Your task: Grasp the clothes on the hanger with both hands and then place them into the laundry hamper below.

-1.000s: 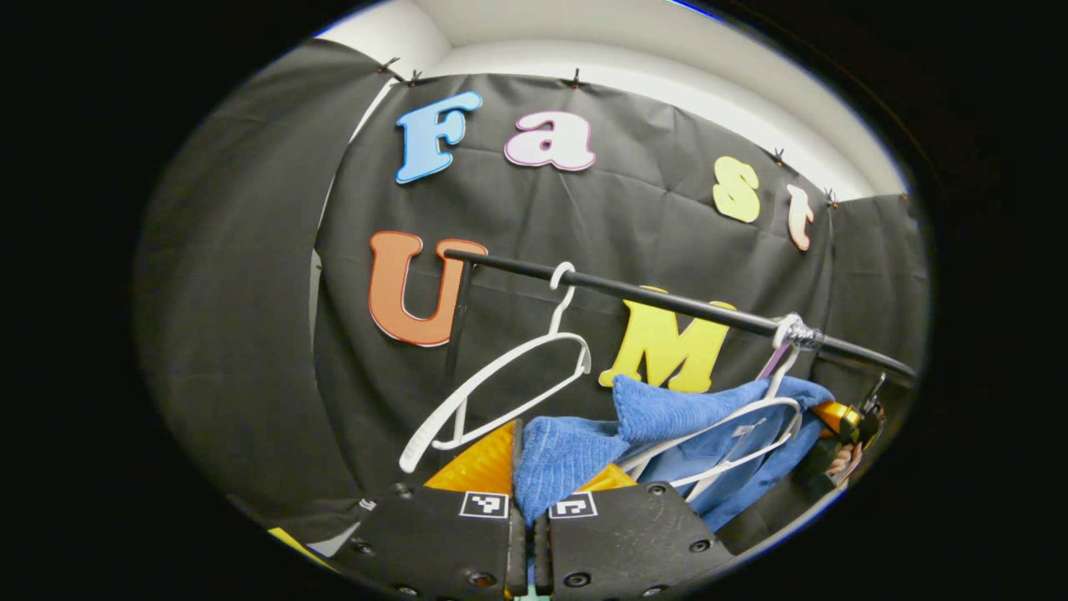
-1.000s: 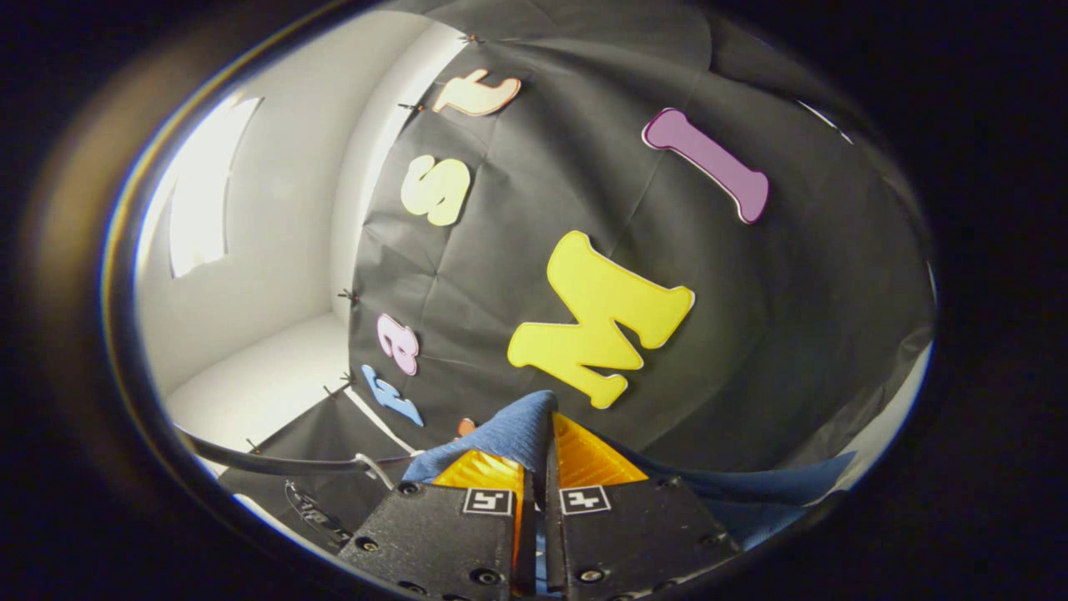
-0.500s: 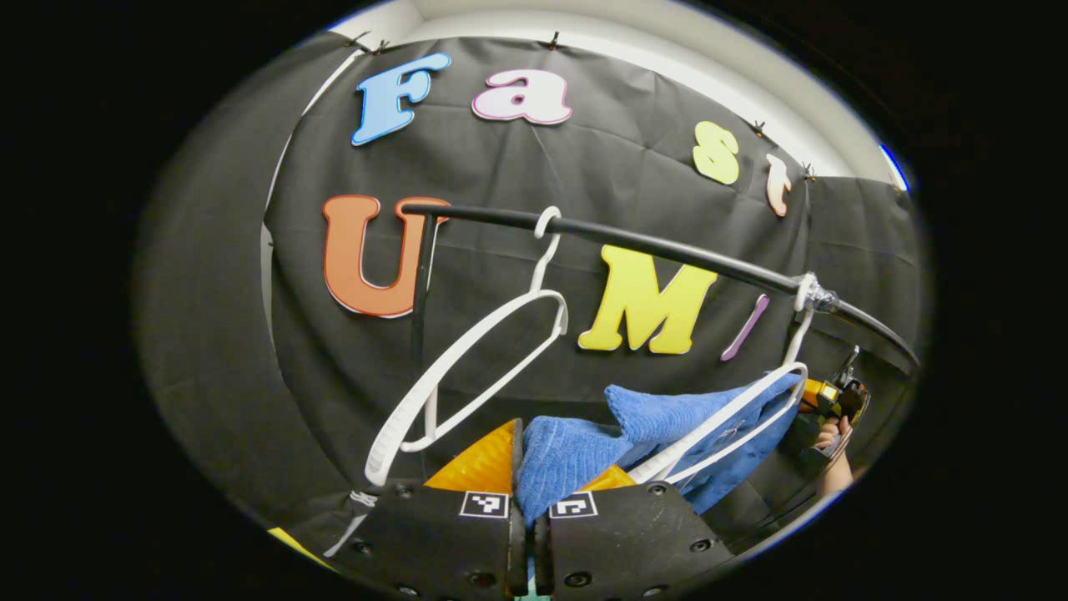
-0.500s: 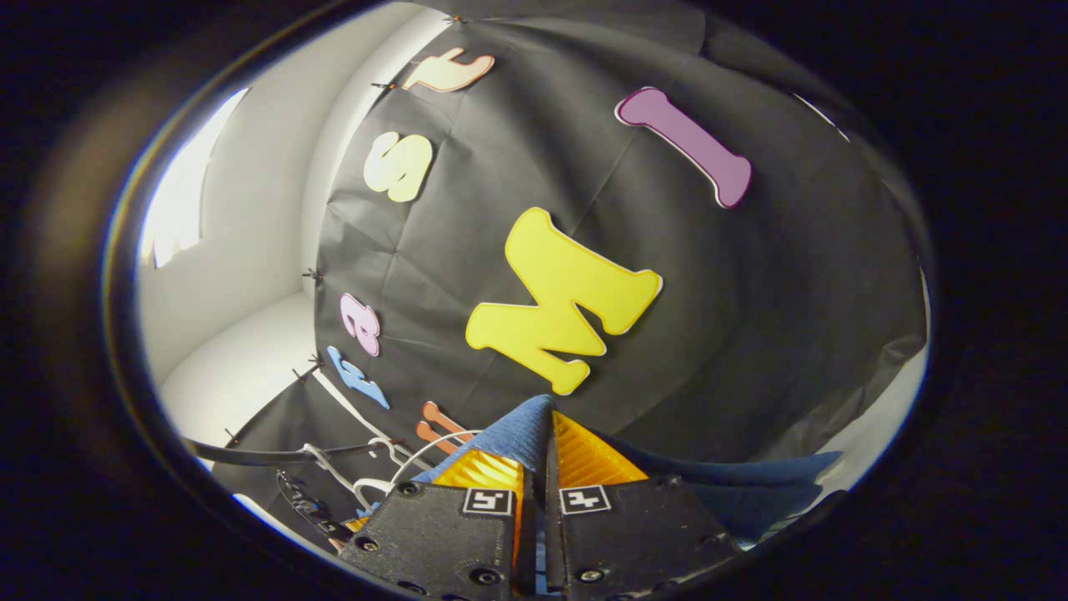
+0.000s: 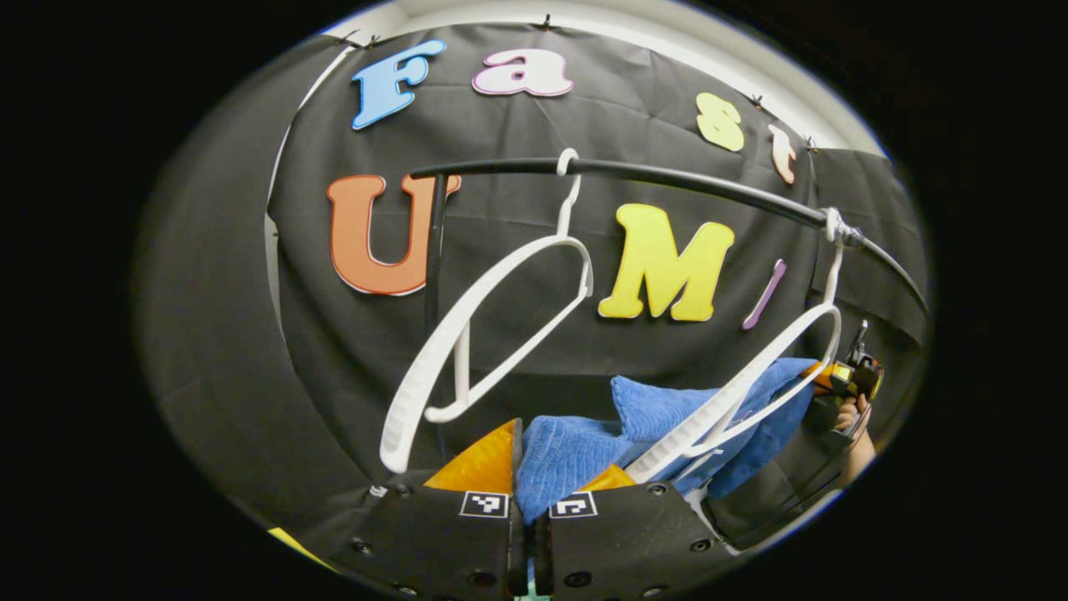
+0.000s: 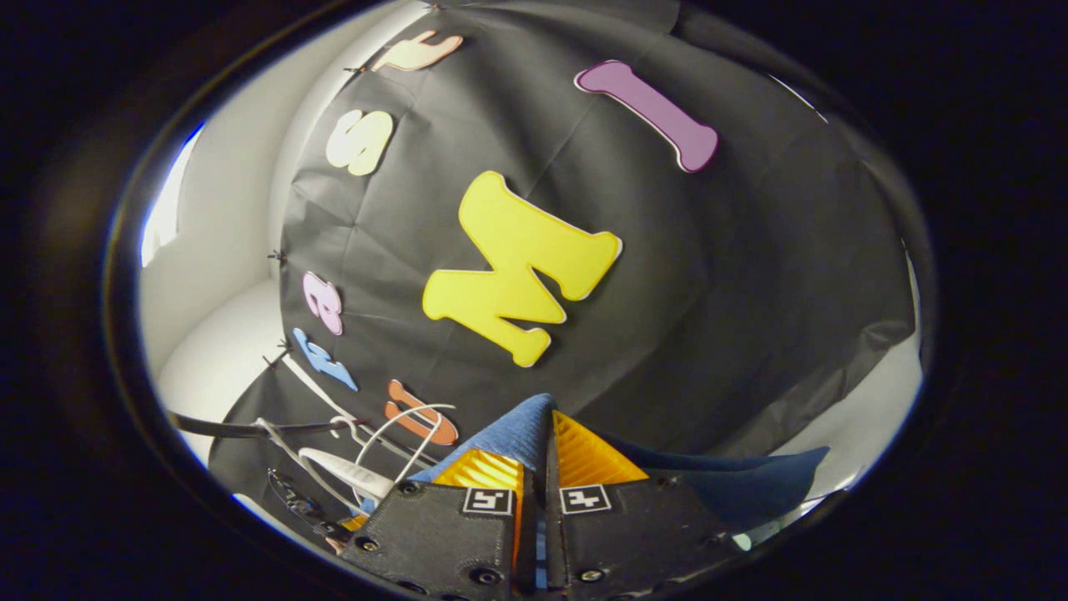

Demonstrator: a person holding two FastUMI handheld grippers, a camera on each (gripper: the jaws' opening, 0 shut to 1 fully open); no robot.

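**Q:** Where is the garment, and which way does it run?

**A:** I see a blue cloth (image 5: 667, 417) hanging below the black rail (image 5: 667, 177). Its long axis runs roughly along the rail, from my left gripper (image 5: 528, 476) near the camera to the right gripper (image 5: 843, 377) far off under the rail's right end, where a hand (image 5: 851, 413) holds it. The cloth sags a little between the two.

**Q:** What are the fingers doing?

**A:** In the left gripper view, my orange fingers (image 5: 476, 459) pinch a fold of the blue cloth between them. In the right gripper view, the right gripper's fingers (image 6: 584, 455) are pressed together on an edge of the cloth (image 6: 509, 434), which trails off to the right below them.

**Q:** What is in the way?

**A:** Two white hangers hook over the rail. The empty hanger (image 5: 476, 334) hangs left of the cloth, tilted, near my left fingers. The second hanger (image 5: 751, 384), hooked at the rail's right end, lies across the front of the cloth, touching it. I cannot tell whether the cloth is free of it.
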